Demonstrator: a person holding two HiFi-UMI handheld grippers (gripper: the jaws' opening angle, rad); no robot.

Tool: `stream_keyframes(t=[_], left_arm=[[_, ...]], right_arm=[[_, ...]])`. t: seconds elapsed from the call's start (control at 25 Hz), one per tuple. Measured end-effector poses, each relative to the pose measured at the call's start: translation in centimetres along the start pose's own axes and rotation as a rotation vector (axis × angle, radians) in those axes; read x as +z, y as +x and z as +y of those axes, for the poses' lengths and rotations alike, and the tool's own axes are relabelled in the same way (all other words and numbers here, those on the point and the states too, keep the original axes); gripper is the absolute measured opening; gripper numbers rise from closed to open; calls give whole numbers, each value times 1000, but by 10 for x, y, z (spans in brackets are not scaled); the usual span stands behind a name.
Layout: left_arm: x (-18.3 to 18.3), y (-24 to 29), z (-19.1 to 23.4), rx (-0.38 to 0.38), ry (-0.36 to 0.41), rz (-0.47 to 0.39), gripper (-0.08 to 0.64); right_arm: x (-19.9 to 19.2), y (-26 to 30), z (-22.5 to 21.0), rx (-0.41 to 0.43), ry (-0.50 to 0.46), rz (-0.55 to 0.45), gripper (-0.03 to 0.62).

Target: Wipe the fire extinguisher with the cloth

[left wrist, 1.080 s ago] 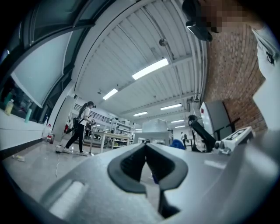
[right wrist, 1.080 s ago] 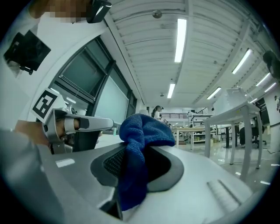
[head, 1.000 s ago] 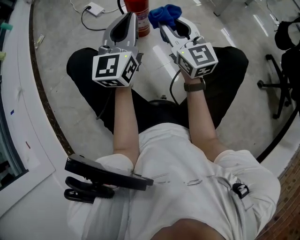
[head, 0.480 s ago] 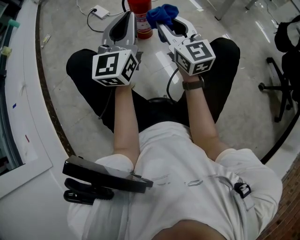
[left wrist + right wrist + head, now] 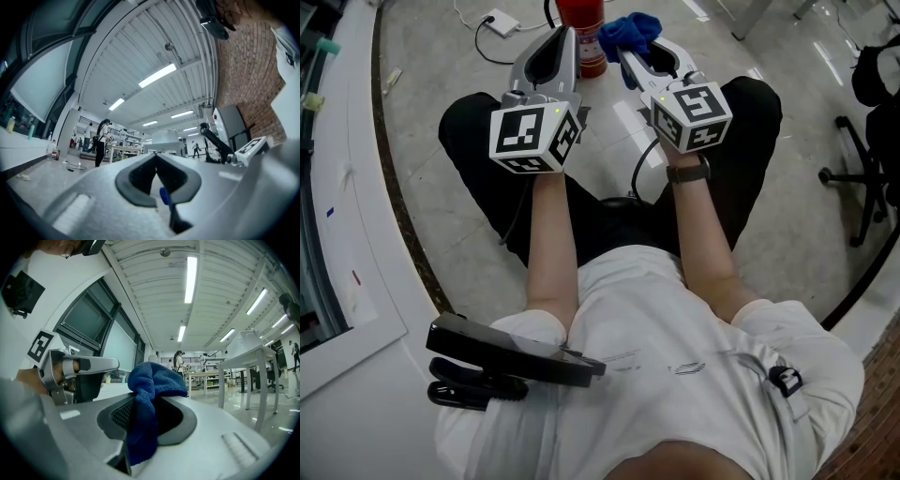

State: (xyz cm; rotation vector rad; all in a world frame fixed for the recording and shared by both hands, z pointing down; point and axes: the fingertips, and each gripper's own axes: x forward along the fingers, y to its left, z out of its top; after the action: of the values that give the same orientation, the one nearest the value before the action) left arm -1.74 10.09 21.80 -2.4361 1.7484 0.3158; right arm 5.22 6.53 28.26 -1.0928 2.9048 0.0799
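The person sits in a white shirt and dark trousers, both forearms stretched forward over the knees. The left gripper has its jaws closed together with nothing between them. The right gripper is clamped on a blue cloth, which bunches up over the jaw tips. Just beyond both tips, the red fire extinguisher stands on the glossy grey floor, beside the cloth. A white charger lies to its left. A white curved ledge borders the floor; a black chair stands well to the right. Farther off are tables, standing people, a brick wall and long ceiling lights.
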Motion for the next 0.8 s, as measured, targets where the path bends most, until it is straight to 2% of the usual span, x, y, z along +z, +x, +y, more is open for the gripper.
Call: stream_keyframes(t=[0.12, 0.4, 0.6, 0.8], left_arm=[[-5, 14, 1, -2, -20, 11, 1], [-20, 37, 7, 25, -56, 52, 2], [-26, 27, 3, 51, -62, 64, 1], [-28, 8, -11, 56, -54, 78, 0]], right_arm=[[-2, 11, -14, -4, 37, 11, 106], [-8, 28, -21, 49, 85, 23, 106], [-23, 15, -20, 63, 98, 48, 106], [-21, -2, -25, 28, 101, 47, 106]])
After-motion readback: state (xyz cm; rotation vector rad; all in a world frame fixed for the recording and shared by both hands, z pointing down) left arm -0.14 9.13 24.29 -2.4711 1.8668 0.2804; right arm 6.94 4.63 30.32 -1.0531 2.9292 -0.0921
